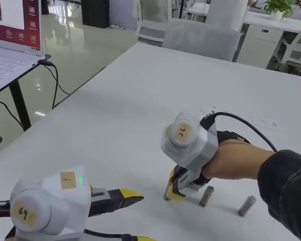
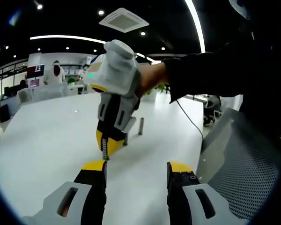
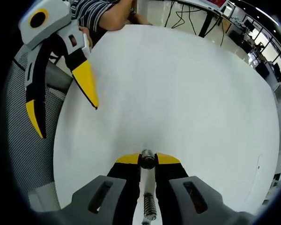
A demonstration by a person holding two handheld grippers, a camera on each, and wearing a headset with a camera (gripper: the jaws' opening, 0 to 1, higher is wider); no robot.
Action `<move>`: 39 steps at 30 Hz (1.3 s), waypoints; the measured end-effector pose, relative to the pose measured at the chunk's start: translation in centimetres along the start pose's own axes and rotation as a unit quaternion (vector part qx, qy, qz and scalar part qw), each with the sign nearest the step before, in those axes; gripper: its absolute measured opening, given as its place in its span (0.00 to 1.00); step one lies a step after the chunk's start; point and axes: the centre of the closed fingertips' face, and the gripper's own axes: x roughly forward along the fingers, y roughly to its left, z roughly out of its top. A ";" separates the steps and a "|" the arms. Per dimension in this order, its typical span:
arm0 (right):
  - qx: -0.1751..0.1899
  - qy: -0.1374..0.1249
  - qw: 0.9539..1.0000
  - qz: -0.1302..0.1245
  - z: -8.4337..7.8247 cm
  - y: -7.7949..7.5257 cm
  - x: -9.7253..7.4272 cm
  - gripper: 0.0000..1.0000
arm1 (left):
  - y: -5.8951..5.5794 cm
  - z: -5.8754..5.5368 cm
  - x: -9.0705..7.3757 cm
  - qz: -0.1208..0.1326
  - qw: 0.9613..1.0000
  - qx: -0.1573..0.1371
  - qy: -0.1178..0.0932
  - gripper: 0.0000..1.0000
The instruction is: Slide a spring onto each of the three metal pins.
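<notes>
Overhead, in the head view, the right gripper (image 1: 174, 191) points steeply down at the white table (image 1: 140, 100). Its jaws are clenched on a spring (image 1: 167, 190) whose lower end meets the tabletop. A second spring (image 1: 206, 196) stands upright just beside it, and a third spring (image 1: 247, 206) stands further toward the person's sleeve (image 1: 286, 181). Whether a pin sits inside any of them cannot be told. The left gripper (image 1: 140, 218) lies low at the near left, released and empty. In the left gripper view, its own yellow-tipped jaws stand wide apart with nothing between them, aimed at the right gripper, which bears down on the held spring. The other two springs stand behind it. In the right gripper view, the jaws close on either side of the spring's round top, with coils running down between them. The left gripper hangs open at the upper left. The likely hazards are these: a slender coil pressed off its axis may buckle or shoot sideways out of the grip. A tilted one may jam rather than slide. The gripper body or sleeve, working so near, may topple the standing neighbours.
</notes>
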 end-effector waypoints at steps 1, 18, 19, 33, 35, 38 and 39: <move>0.000 0.000 1.000 0.000 0.0 0.0 0.1 0.09 | 0.0 0.0 0.0 0.000 1.000 0.000 0.000 0.46; 0.006 -0.004 1.000 0.001 0.0 -0.1 0.3 0.12 | 0.2 -0.1 0.1 0.001 1.000 -0.001 0.002 0.46; 0.007 -0.005 1.000 0.001 -0.1 -0.1 0.3 0.13 | 0.2 -0.1 0.1 0.001 1.000 -0.001 0.002 0.46; 0.029 -0.018 0.999 -0.005 -1.4 -0.2 -0.5 0.30 | 0.1 -0.1 0.4 -0.005 1.000 0.001 0.004 0.46; 0.034 -0.019 0.999 -0.005 -1.7 -0.3 -0.6 0.32 | 0.1 -0.1 0.5 -0.006 1.000 0.002 0.005 0.46; 0.043 -0.023 0.999 -0.011 -2.2 -0.5 -1.0 0.37 | 0.1 -0.1 0.5 -0.006 1.000 0.002 0.005 0.46; 0.045 -0.023 0.999 -0.011 -2.4 -0.5 -1.1 0.39 | 0.2 0.0 0.5 -0.006 1.000 0.002 0.005 0.46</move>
